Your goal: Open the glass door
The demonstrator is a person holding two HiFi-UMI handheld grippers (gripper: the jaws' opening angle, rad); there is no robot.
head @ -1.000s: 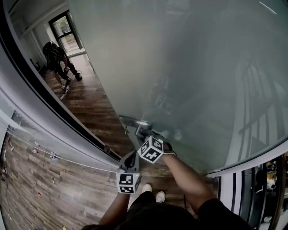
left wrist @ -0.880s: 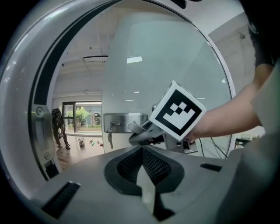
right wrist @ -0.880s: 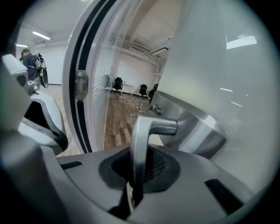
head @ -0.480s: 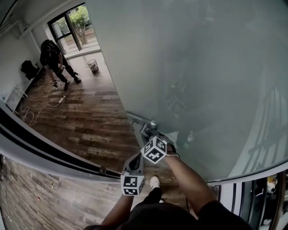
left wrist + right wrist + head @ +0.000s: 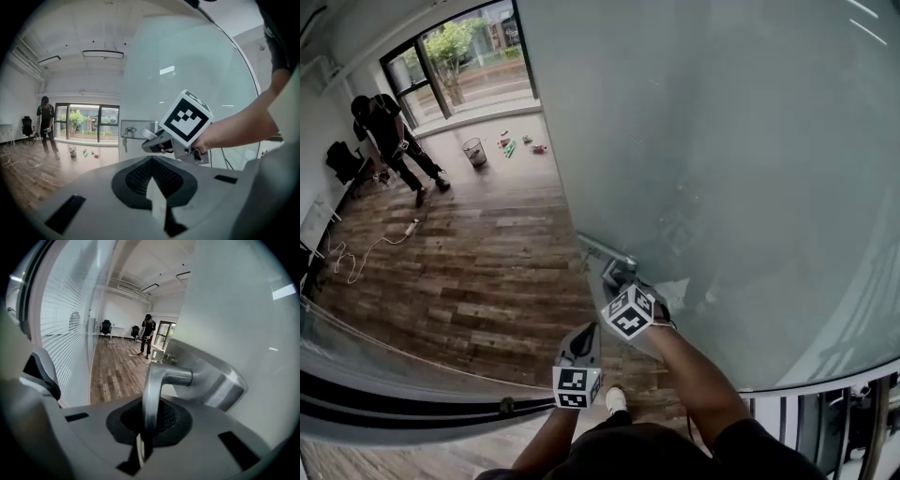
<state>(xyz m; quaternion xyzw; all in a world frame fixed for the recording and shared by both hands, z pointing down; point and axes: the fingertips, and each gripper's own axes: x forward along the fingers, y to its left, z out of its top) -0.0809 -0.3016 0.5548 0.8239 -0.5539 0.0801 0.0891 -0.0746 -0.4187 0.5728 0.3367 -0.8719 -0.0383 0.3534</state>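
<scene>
The frosted glass door [image 5: 722, 141] stands swung open into the room. Its metal lever handle [image 5: 611, 257] sits on a lock plate [image 5: 213, 380]. My right gripper [image 5: 615, 277] is shut on the lever [image 5: 157, 385], which runs down between the pads. In the left gripper view the right gripper's marker cube [image 5: 186, 123] is ahead at the handle [image 5: 149, 135], and keys [image 5: 125, 140] hang from the lock. My left gripper [image 5: 580, 341] hangs below and left of the right one, apart from the door, jaws together on nothing [image 5: 157, 201].
Wood floor [image 5: 487, 272] opens beyond the door. A person [image 5: 386, 136] stands at the far left near a dark chair [image 5: 342, 159]. A small bin [image 5: 474, 152], a floor cable [image 5: 366, 251] and windows [image 5: 459, 52] are at the back. A dark threshold track [image 5: 412, 398] curves below.
The door has swung further open, showing more of the room and the windows. Both grippers moved along with it, the right one keeping its hold on the lever.
</scene>
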